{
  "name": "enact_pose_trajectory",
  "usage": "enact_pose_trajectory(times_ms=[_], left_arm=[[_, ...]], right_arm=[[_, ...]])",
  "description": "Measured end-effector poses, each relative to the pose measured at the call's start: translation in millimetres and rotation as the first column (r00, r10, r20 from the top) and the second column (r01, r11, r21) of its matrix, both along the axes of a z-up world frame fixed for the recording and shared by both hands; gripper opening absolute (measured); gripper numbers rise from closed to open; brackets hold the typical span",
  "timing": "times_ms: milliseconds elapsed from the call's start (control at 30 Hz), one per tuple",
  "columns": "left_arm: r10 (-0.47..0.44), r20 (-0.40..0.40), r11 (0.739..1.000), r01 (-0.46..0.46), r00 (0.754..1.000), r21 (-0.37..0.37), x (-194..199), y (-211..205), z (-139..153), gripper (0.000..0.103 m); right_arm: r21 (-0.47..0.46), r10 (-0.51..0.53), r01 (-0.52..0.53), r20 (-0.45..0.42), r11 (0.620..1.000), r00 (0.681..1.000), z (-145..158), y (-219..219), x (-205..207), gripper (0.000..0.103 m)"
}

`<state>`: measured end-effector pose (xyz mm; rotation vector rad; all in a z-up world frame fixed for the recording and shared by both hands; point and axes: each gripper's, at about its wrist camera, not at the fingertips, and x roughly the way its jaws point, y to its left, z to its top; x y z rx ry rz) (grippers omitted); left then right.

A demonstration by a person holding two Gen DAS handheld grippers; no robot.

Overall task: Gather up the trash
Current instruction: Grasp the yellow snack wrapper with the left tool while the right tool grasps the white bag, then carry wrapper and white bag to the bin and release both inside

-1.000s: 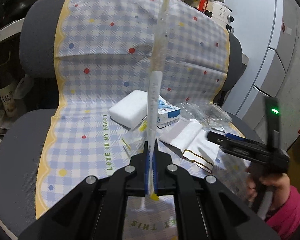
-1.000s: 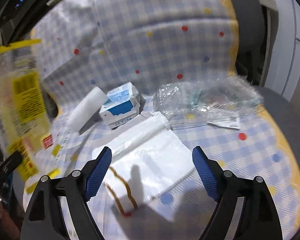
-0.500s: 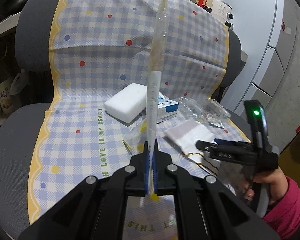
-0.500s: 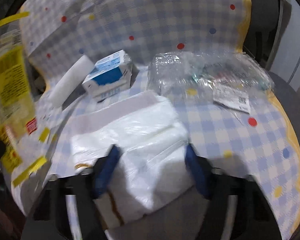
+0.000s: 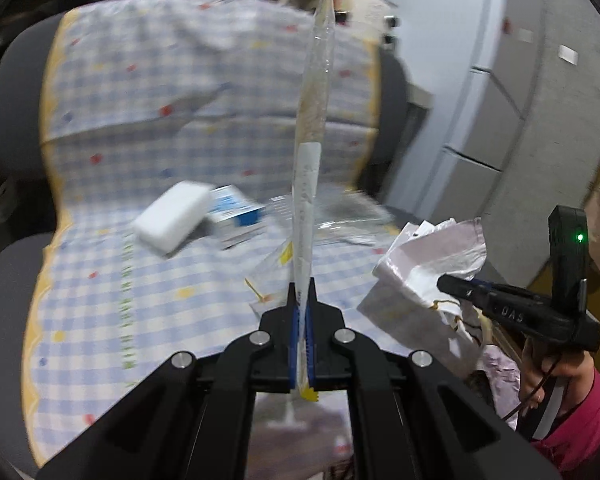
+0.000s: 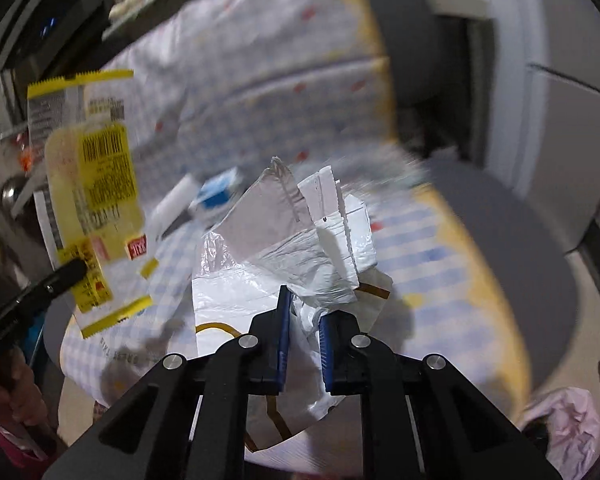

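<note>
My left gripper (image 5: 299, 316) is shut on a flat clear-and-yellow snack wrapper (image 5: 310, 168), held edge-on and upright; its yellow printed face shows in the right wrist view (image 6: 88, 196). My right gripper (image 6: 303, 312) is shut on a crumpled white plastic bag (image 6: 300, 248), lifted off the seat; the bag also shows in the left wrist view (image 5: 424, 264). On the checked seat cover (image 5: 148, 280) lie a white foam block (image 5: 172, 216), a blue-and-white carton (image 5: 236, 212) and a clear plastic wrapper (image 5: 340, 220).
The seat is a grey office chair (image 5: 8, 280) with the checked cloth over its back. Grey cabinet drawers (image 5: 500, 120) stand to the right. A pink crumpled bag (image 6: 568, 420) lies low at the right, beside the chair.
My right gripper closed on the white plastic bag and lifted it off the seat, pulling back to the right. My left gripper has drawn back from the chair, still holding the wrapper.
</note>
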<state>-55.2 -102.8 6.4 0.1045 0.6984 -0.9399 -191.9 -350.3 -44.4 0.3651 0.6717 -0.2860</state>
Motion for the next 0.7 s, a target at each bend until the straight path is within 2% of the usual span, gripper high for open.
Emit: enact_pose_trajectory(times_ms=[133, 233, 333, 433, 567, 700], left_arm=[[-0.123, 0.034, 0.992, 0.124, 0.992, -0.038, -38.0, -38.9, 7.4, 0.001], [-0.238, 0.047, 0.970, 0.240, 0.970, -0.046, -72.6, -76.1, 4.2, 0.001], [-0.324, 0.028, 0.944, 0.325, 0.946, -0.054, -99.6, -106.9, -4.5, 0.001], [-0.391, 0.012, 0.918, 0.391, 0.920, -0.066, -124.5, -132.7, -15.1, 0.001], [-0.463, 0.035, 0.884, 0.464, 0.886, -0.054, -160.8, -164.4, -28.9, 0.001], [-0.551, 0.026, 0.833, 0.552, 0.834, -0.045, -200.4, -194.2, -46.5, 0.001]], right_arm=[[-0.020, -0.112, 0.112, 0.029, 0.993, 0.993, 11.4, -26.3, -54.5, 0.014], [-0.037, -0.189, 0.191, 0.040, 0.981, 0.981, 13.8, -41.3, -94.5, 0.014], [-0.048, -0.272, 0.274, 0.045, 0.961, 0.961, 14.8, -54.9, -133.2, 0.015], [-0.081, -0.367, 0.369, 0.042, 0.926, 0.929, 9.9, -66.3, -174.2, 0.015], [-0.063, -0.485, 0.485, 0.019, 0.872, 0.874, -5.8, -81.3, -229.8, 0.016], [-0.041, -0.578, 0.577, -0.035, 0.816, 0.815, -31.4, -91.1, -274.0, 0.019]])
